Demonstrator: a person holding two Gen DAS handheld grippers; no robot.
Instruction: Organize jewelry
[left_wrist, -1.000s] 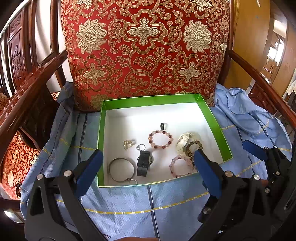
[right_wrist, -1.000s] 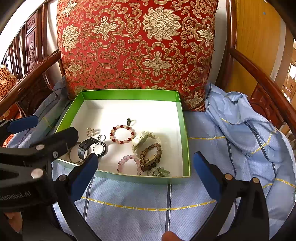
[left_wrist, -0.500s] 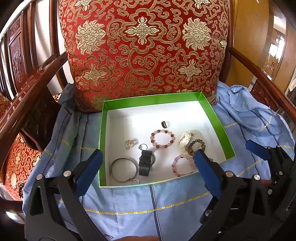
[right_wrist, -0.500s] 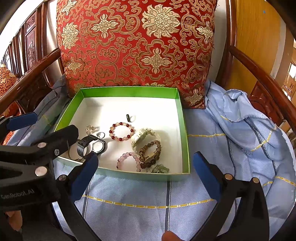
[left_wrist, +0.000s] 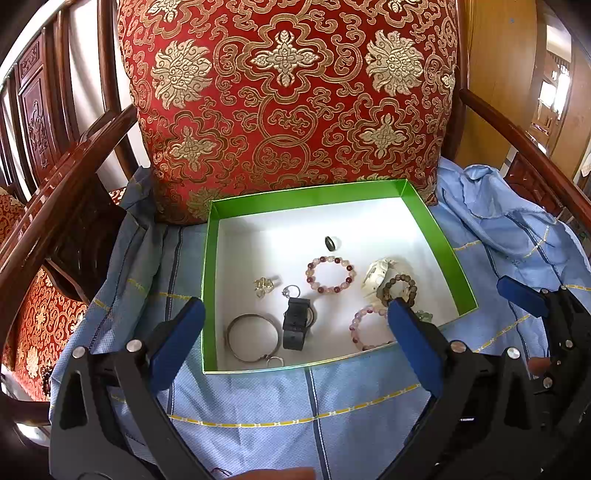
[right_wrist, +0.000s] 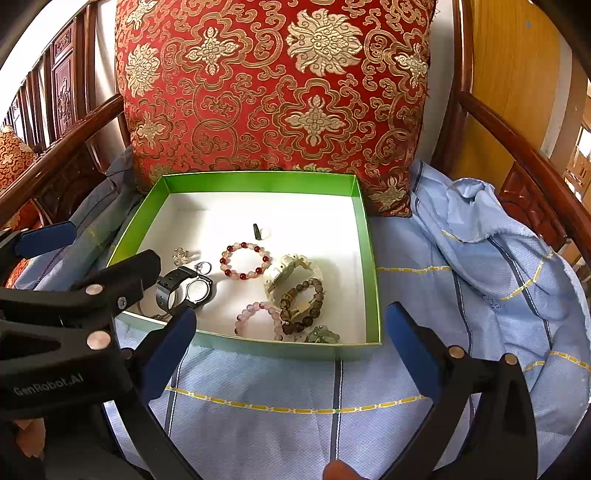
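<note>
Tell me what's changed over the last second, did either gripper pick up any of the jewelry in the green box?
No. Both the left gripper and the right gripper stay open and empty, short of the green box. The only change is a slight drift of both views, with the box a little higher in the left wrist picture. The black watch, red bead bracelet and the other pieces lie where they were.

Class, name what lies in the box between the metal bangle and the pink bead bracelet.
The black watch lies between the metal bangle and the pink bead bracelet, clearest in the left wrist view.

Loose bracelets (left_wrist: 330, 274), watches (right_wrist: 184, 291) inside green box (left_wrist: 439, 236)
</note>
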